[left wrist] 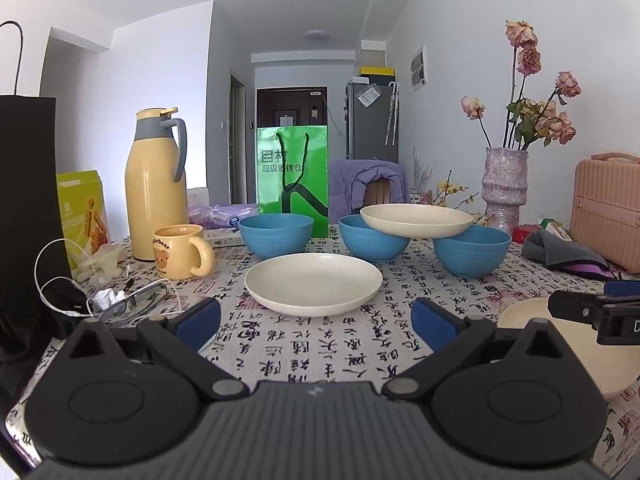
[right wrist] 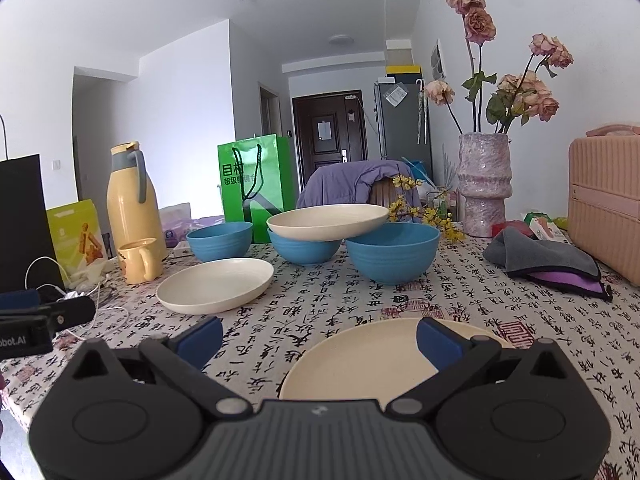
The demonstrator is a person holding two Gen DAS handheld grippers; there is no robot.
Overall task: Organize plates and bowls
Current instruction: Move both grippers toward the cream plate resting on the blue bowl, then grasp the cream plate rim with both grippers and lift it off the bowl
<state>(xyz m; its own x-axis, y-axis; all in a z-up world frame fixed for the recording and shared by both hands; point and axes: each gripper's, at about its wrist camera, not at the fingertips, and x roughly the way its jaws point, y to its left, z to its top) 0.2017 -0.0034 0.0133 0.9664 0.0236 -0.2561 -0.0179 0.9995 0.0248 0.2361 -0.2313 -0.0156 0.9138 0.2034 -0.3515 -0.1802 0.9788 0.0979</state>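
Observation:
Three blue bowls stand in a row on the table: left point(left wrist: 276, 238) point(right wrist: 219, 244), middle point(left wrist: 370, 242) point(right wrist: 302, 249), right point(left wrist: 471, 250) point(right wrist: 392, 253). A cream plate point(left wrist: 416, 220) point(right wrist: 327, 221) rests across the middle and right bowls. A second cream plate point(left wrist: 313, 283) point(right wrist: 216, 285) lies flat in front of the left bowl. A third cream plate point(right wrist: 360, 360) point(left wrist: 568, 344) lies nearest. My left gripper point(left wrist: 316, 320) is open and empty, just short of the second plate. My right gripper point(right wrist: 320, 338) is open over the third plate's left part.
A yellow thermos point(left wrist: 154, 184), yellow mug point(left wrist: 180, 252), glasses and cables point(left wrist: 132, 300) crowd the left. A green bag point(left wrist: 294, 176) stands behind the bowls. A vase of dried roses point(left wrist: 504, 188), grey cloth point(left wrist: 560, 254) and pink case point(left wrist: 608, 216) are at the right.

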